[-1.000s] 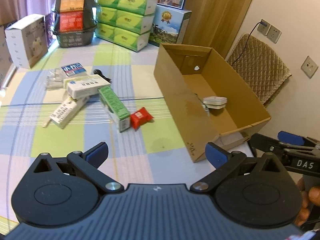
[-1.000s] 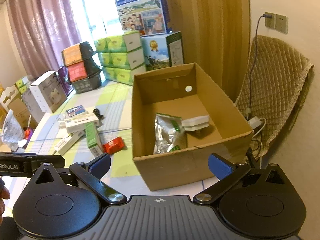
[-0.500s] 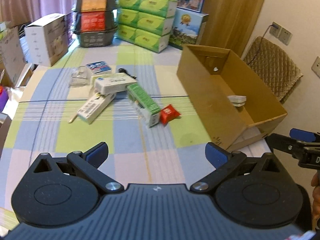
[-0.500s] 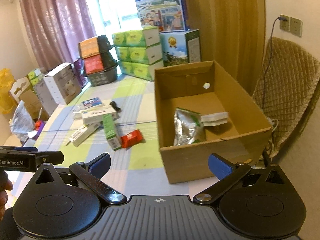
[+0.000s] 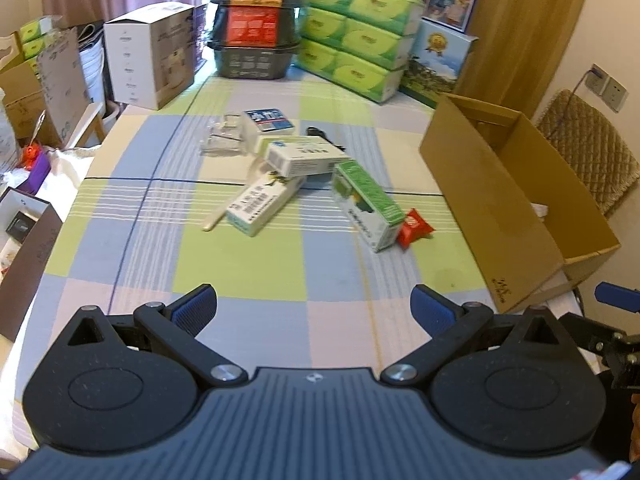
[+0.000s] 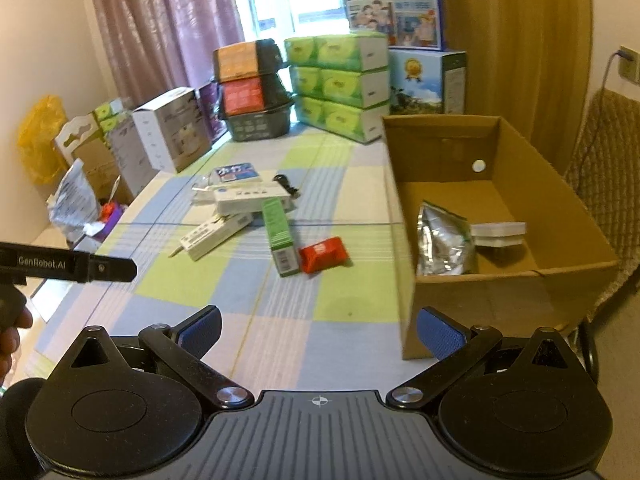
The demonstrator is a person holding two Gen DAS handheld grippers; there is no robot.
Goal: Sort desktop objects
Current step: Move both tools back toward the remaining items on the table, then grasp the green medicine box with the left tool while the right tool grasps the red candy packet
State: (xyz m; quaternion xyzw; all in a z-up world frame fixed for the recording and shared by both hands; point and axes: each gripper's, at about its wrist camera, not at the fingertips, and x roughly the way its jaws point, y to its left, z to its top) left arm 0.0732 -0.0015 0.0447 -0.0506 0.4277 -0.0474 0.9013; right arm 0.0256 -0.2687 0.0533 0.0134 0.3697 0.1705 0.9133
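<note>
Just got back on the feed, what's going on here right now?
A person holds two grippers over the checked tablecloth. The left gripper and right gripper are both open and empty. A silver foil pouch and a flat white box already lie in the brown cardboard box. The red packet, green carton and white cartons lie on the cloth.

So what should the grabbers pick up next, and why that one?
Probably the right gripper should reach forward for the small red packet. Both grippers have open, empty jaws, and that packet lies loose on the checked tablecloth, the loose item nearest the open brown cardboard box, where a silver foil pouch already lies.
</note>
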